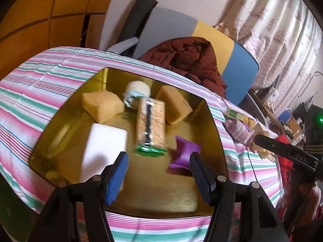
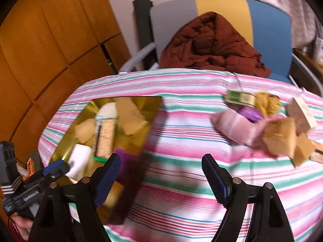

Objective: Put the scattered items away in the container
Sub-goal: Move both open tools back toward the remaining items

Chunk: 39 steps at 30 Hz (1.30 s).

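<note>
A gold container (image 1: 214, 111) sits on the striped tablecloth (image 2: 181, 181). In it lie two yellow sponges (image 1: 102, 105), a white block (image 1: 105, 145), a cracker packet (image 1: 151, 125), a pale roll (image 1: 137, 90) and a purple packet (image 1: 184, 151). My left gripper (image 1: 159, 161) hangs open over the container's near part, nothing between its fingers. My right gripper (image 2: 161, 161) is open and empty above the cloth, just right of the container (image 2: 141, 100). Scattered at the right are a green box (image 2: 238, 97), a pink cloth (image 2: 234, 127), another purple packet (image 2: 250, 114) and yellow sponges (image 2: 280, 137).
Behind the table stands a grey, yellow and blue chair (image 2: 268, 24) with a brown jacket (image 2: 212, 46) on it. A wooden cabinet (image 2: 50, 40) is at the left and curtains (image 1: 272, 24) at the right. The cloth drops off at the table's far edge.
</note>
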Tool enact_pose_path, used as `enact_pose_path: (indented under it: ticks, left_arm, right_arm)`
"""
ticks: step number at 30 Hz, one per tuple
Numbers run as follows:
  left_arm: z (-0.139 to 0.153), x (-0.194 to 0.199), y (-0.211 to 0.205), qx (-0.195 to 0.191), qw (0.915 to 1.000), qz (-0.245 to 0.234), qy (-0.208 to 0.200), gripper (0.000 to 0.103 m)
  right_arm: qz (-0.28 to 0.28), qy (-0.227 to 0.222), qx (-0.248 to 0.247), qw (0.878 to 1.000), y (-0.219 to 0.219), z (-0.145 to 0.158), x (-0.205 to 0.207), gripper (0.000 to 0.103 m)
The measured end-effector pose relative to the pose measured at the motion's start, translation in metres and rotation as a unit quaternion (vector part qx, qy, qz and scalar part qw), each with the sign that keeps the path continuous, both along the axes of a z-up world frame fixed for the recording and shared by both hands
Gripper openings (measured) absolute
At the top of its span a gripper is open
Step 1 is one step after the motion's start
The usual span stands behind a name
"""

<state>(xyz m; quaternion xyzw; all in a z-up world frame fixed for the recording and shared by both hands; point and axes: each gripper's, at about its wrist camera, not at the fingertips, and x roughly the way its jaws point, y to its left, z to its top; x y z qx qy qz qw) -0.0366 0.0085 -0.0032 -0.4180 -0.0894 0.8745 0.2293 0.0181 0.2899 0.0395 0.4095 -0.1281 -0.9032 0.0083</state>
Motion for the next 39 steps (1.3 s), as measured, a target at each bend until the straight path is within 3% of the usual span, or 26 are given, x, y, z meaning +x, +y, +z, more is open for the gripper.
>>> enact_pose_path:
  ticks: [11, 22, 25, 29, 33, 39]
  left_arm:
    - [-0.003, 0.024, 0.057, 0.001, 0.9974, -0.072, -0.01, 0.064]
    - [-0.002, 0.061, 0.12, -0.025, 0.9873, -0.157, -0.005, 0.067]
    - [0.0, 0.066, 0.133, -0.052, 0.9866, -0.155, 0.007, 0.072]
    - [0.002, 0.066, 0.133, -0.045, 0.9884, -0.145, 0.006, 0.071]
    - [0.016, 0.073, 0.132, -0.045, 0.9901, -0.122, 0.053, 0.072]
    - [0.029, 0.076, 0.154, -0.045, 0.9847, -0.152, 0.071, 0.073]
  right_arm:
    - [-0.052, -0.025, -0.003, 0.998, 0.055, -0.025, 0.031, 0.083]
    - [-0.09, -0.047, -0.012, 0.995, 0.096, -0.04, 0.05, 0.083]
    - [-0.104, -0.052, -0.021, 0.993, 0.111, -0.038, 0.054, 0.083]
    - [-0.142, -0.05, -0.014, 0.988, 0.137, -0.027, 0.06, 0.083]
    - [-0.196, -0.046, 0.007, 0.98, 0.178, -0.016, 0.064, 0.085]
    - [-0.253, -0.063, 0.0, 0.965, 0.236, -0.03, 0.045, 0.085]
